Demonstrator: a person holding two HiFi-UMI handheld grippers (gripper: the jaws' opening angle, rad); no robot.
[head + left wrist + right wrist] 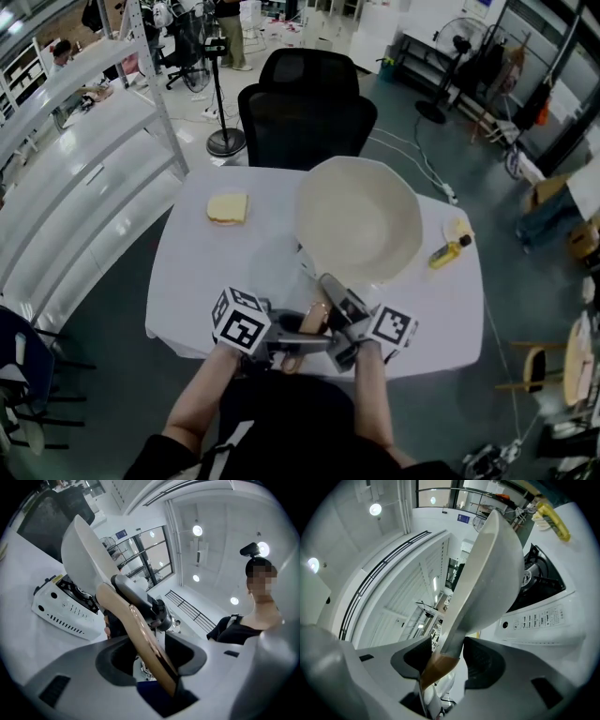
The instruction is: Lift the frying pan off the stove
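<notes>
The left hand-held gripper (152,654) and right hand-held gripper (440,658) both clamp the handle (316,320) of the frying pan (356,225). It is better to raise it level, clear of the stove (61,605).

A table (183,305) under a plain white cloth (253,272) carries four things. The white portable stove (63,611) stands on the cloth about midway across; its black burner grate faces up and its control panel faces the near edge. Left of the stove, well apart from it and nearer the far edge, lies a sandwich (227,208) of pale bread, flat on the cloth. Right of the stove, near the table's right edge, a yellow bottle (449,251) lies on its side. Just beyond the bottle rests a small pale piece (457,228), too small to tell what it is
</notes>
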